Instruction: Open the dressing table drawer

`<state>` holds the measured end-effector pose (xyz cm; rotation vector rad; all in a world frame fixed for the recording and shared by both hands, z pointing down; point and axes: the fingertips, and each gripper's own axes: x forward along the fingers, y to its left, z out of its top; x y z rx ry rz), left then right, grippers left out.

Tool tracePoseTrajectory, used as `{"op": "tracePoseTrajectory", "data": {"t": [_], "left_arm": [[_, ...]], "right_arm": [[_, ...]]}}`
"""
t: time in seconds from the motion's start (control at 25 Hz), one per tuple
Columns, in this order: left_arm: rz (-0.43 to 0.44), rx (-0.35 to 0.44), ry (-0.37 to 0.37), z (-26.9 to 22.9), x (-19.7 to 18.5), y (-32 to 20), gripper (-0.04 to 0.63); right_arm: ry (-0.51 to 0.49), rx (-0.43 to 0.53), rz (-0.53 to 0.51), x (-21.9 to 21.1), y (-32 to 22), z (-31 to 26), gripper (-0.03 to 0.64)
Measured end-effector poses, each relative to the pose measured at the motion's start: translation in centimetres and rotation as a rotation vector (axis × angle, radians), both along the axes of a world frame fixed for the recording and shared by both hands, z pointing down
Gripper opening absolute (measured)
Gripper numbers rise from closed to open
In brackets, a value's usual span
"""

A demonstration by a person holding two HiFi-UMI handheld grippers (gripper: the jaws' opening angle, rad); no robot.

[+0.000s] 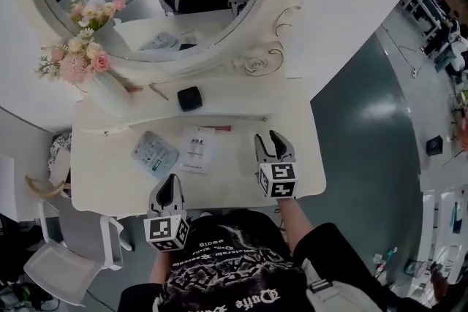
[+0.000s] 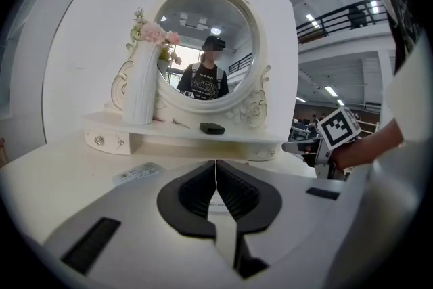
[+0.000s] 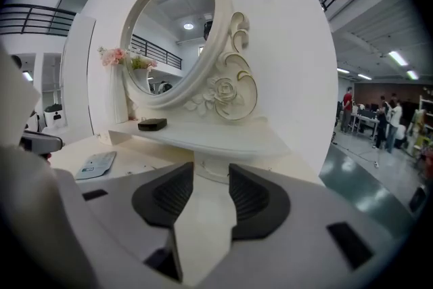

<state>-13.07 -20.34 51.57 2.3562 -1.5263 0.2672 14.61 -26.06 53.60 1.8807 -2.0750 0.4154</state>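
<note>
The white dressing table (image 1: 296, 124) fills the middle of the head view, with an oval mirror (image 1: 146, 11) behind it. A small drawer with two knobs (image 2: 108, 141) sits under the left end of its raised shelf. My left gripper (image 1: 171, 183) is over the table's front edge, jaws shut with nothing between them (image 2: 216, 171). My right gripper (image 1: 268, 139) is over the right part of the tabletop and points at the shelf's right end. It is open, with a bare gap between its pads (image 3: 210, 176). No drawer front under the tabletop shows in any view.
A white vase of pink flowers (image 1: 110, 91) and a small black box (image 1: 189, 98) stand on the shelf. A blue-grey packet (image 1: 154, 153) and a paper sheet (image 1: 197, 150) lie on the tabletop. A white chair (image 1: 66, 259) stands at the lower left.
</note>
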Motion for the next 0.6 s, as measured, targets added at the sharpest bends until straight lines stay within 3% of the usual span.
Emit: {"op": "tracePoseTrajectory", "data": {"t": [0.6], "left_arm": [[-0.114,-0.043,-0.034,0.8,-2.9,0.7,0.017]], "right_arm": [[-0.004,-0.068,0.055,2.6,-4.1,3.4,0.156]]}}
